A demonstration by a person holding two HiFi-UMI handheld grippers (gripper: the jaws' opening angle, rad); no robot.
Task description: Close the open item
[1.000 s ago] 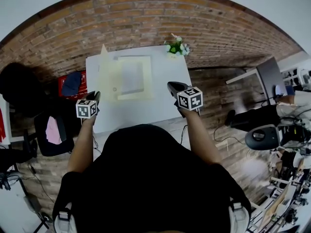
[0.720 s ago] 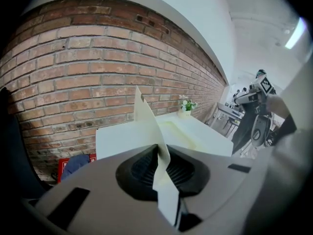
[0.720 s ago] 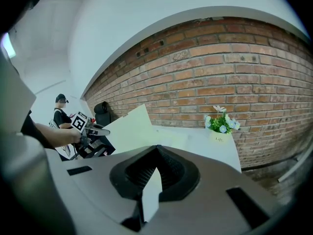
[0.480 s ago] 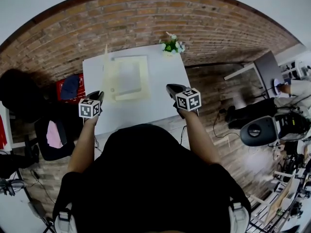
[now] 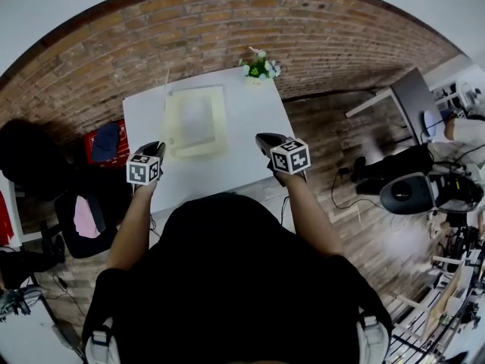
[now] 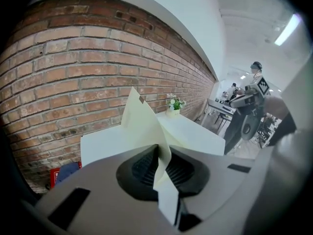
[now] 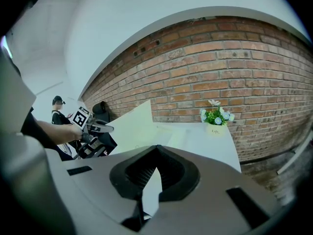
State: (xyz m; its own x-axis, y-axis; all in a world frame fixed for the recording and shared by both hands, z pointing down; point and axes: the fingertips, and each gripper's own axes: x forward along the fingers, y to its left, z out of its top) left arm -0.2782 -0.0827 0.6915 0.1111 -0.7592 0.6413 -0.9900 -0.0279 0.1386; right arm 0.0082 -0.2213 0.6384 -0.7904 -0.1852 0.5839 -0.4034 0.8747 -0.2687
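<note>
**me:** Brick wall at the back, white table in front of me, a little potted plant on its far edge. The cream folder lies on the left half of the table and it's fully open. Its cover stands upright along the left side.

**reply:** so nothing closed yet?

**me:** Nope. My left gripper hangs by the near left corner of the table, jaws pinched together on nothing, clear of the folder. The right gripper is over the near right part, jaws also together and empty.

**reply:** what's left then?

**me:** All of it, I reckon: reach the cover, swing it over to the right, lay it flat on the pages.
</note>
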